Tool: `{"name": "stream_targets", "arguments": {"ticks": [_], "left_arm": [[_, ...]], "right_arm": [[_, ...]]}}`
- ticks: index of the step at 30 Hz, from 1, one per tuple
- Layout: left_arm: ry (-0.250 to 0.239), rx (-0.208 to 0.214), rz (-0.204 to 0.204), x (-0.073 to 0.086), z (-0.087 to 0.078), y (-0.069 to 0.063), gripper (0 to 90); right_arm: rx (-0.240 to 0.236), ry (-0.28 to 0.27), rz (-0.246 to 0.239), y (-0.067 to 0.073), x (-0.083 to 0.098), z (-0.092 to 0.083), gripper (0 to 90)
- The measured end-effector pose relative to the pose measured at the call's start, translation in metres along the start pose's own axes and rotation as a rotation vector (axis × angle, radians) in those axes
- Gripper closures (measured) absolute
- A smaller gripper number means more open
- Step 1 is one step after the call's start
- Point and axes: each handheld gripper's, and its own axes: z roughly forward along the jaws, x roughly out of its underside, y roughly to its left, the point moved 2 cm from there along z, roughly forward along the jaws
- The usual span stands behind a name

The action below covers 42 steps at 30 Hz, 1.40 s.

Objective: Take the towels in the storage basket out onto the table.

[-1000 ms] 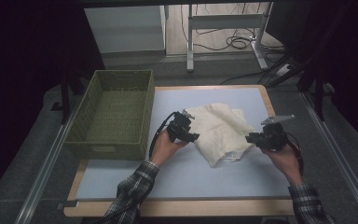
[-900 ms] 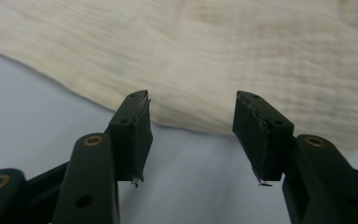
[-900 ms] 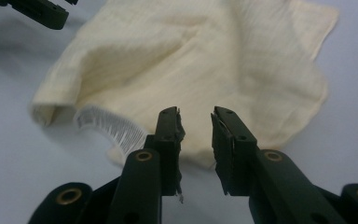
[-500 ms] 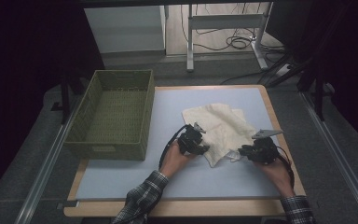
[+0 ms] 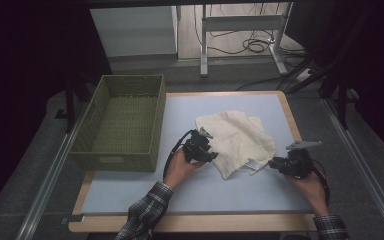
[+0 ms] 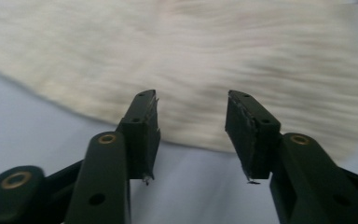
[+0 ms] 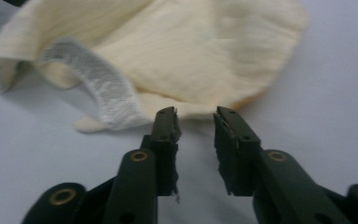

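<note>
Lying rumpled on the pale blue tabletop [image 5: 195, 190], the cream ribbed knit cloth [image 5: 237, 140] sits right of centre, its near edge curled over so that a white woven label strip [image 7: 98, 91] faces up. The person's two hands flank it from the near side, probably because each is lined up to take one near corner or edge for spreading or folding. The left gripper [image 5: 206, 150] rests low at the cloth's left edge; in the left gripper view its jaws stand apart with the blurred cloth just ahead and nothing between them, having just been opening a little. The right gripper [image 5: 276, 164] sits just off the cloth's near right corner, close to the label; in the right gripper view its jaws also stand apart, narrower than the left's, having just been opening, with bare table between them and the cloth's hem directly in front. Neither pair presses on the fabric yet. Left of the cloth, well apart from it, stands the olive-green woven rectangular basket [image 5: 111, 161], whose woven floor lies bare, likely waiting to receive the cloth.
</note>
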Motion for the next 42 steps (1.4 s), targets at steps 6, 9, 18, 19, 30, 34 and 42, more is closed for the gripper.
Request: {"name": "stream_targets", "arguments": {"ticks": [6,9,18,19,30,34,42], "left_arm": [[0.048,0.032,0.054,0.005,0.016,-0.018,42.9],[0.047,-0.015,0.087,0.007,0.024,-0.022,45.3],[0.074,-0.030,0.111,0.003,0.019,-0.027,89.4],[0.068,-0.024,0.098,0.004,0.014,-0.025,89.5],[0.056,-0.063,0.030,0.027,-0.028,-0.004,70.1],[0.029,-0.024,0.022,0.035,-0.035,-0.011,58.0],[0.022,0.060,0.032,0.049,-0.026,-0.031,48.8]], "right_arm": [[-0.027,0.010,-0.082,0.033,-0.006,0.018,55.4],[0.048,0.039,-0.150,0.038,-0.006,0.029,59.8],[0.088,0.065,-0.171,0.035,-0.005,0.020,87.1],[0.085,0.052,-0.155,0.032,-0.005,0.013,87.2],[0.114,0.004,-0.030,-0.010,0.010,-0.046,72.6],[0.129,-0.006,-0.020,-0.011,0.018,-0.058,70.0],[0.073,-0.019,-0.019,0.000,0.022,-0.057,64.5]]}}
